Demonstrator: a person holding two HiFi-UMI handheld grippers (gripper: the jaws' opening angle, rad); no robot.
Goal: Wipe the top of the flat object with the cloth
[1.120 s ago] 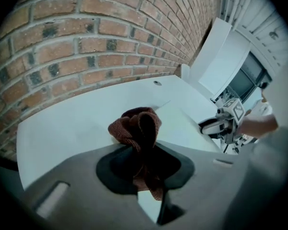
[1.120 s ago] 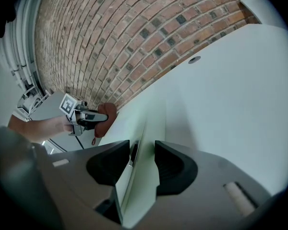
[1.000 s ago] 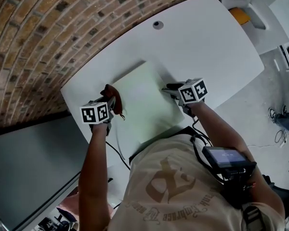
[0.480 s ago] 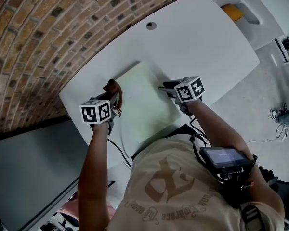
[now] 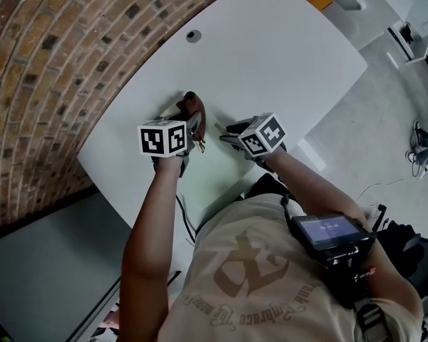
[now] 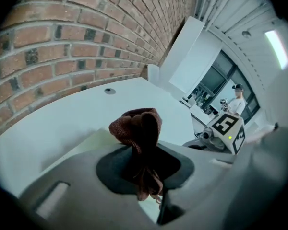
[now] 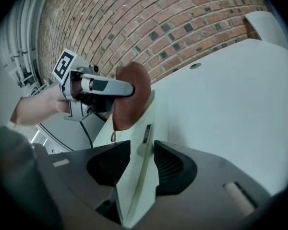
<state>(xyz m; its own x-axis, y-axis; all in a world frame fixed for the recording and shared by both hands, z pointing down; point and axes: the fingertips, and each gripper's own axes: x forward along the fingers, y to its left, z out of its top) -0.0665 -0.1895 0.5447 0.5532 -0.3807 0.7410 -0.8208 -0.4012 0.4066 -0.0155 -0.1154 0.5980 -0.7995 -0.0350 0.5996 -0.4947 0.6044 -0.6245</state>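
The white tabletop spreads out ahead of both pairs of fingers, with the red brick wall beyond it. On it lies the pale green flat rectangular board. From the right fingers the board runs lengthwise straight ahead, and its narrow side edge carries a small dark label. The right gripper has that near edge between its jaws. They stand wide, one pad on either side of the slab, and appear to clamp it to keep it steady. The dark brown woven cloth sits at the far end of the board from those right fingers, and it belongs to the other hand. The left gripper is closed on it, with the wad bunched into a knob just past the fingertips and a loose tail hanging back between the pads. In the left gripper view the board's green face lies just under and a little to the left of that knob. In the right gripper view the cloth overlaps the face near the far edge, though I cannot tell whether it is pressing down or only close above. So the left hand is the one placed to wipe. Most of the unwiped face lies behind its fingertips, back toward the person and across toward the right gripper. My guess is that the stroke to come is a pull back along the board's length, with the cloth pressed down, while the right jaws hold the edge against the drag.
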